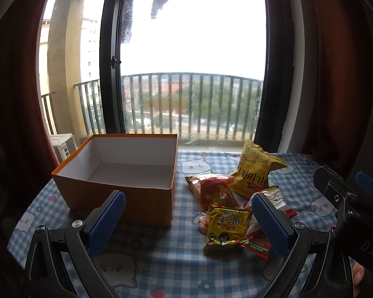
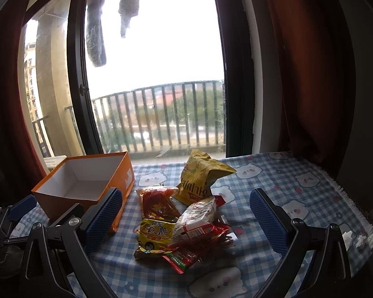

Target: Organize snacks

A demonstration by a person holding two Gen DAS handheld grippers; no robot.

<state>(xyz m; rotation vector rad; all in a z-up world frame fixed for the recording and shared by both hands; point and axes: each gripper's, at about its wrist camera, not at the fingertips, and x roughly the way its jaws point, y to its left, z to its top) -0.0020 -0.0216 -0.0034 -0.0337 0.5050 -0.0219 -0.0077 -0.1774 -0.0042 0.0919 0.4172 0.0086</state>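
— Where are the snacks?
— Piled on the checked tablecloth [image 2: 273, 173], right of the empty orange box [image 1: 116, 173]: yellow chip bag [image 1: 257, 168], small yellow packet [image 2: 155, 236].
— Your jaws?
— Left gripper [image 1: 186, 223] and right gripper [image 2: 186, 221] both gape wide, holding nothing.

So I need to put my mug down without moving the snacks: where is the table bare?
Bare tablecloth lies right of the snack pile, out to the fringed edge, and along the near edge in front of the orange box. The box is empty inside. It is crowded between the box and the yellow chip bag, where packets overlap.
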